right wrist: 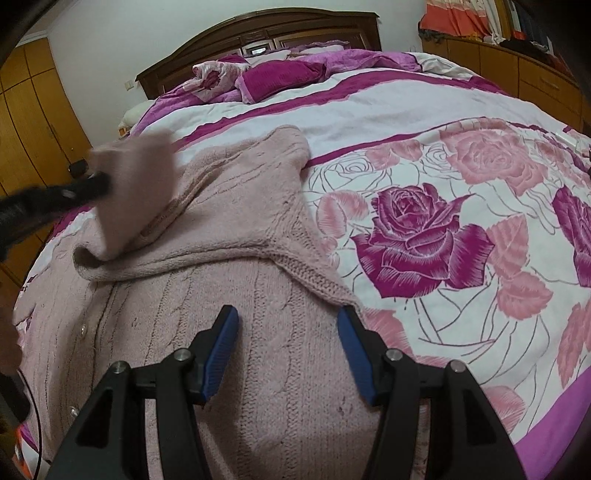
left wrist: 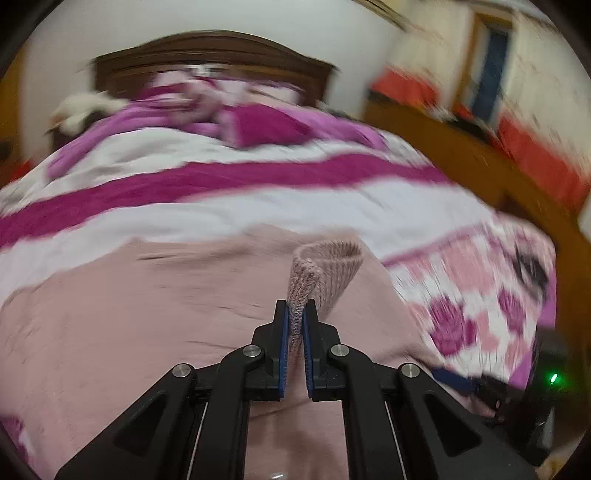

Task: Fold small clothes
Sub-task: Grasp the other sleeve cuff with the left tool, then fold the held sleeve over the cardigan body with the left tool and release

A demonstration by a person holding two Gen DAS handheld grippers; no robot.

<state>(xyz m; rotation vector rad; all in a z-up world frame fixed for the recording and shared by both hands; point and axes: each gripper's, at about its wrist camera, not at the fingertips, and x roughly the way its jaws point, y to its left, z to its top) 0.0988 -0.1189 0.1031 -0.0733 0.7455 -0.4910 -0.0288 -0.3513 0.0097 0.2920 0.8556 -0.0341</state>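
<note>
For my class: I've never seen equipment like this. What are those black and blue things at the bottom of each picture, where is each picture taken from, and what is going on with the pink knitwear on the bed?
No robot here: a person holds one pair of tongs in each hand, and a wide-angle camera on each looks forward along its two fingers.

The left wrist picture shows the left tongs shut on a ribbed edge of the pink knitted cardigan, lifting it. That picture is blurred.

The right wrist picture shows the right tongs open, poised over the cardigan's cable-knit body with nothing held. At its left side, the left tongs appear as a dark blur with the raised flap.

The cardigan lies on a rose-patterned bedspread, with a wooden headboard behind.
</note>
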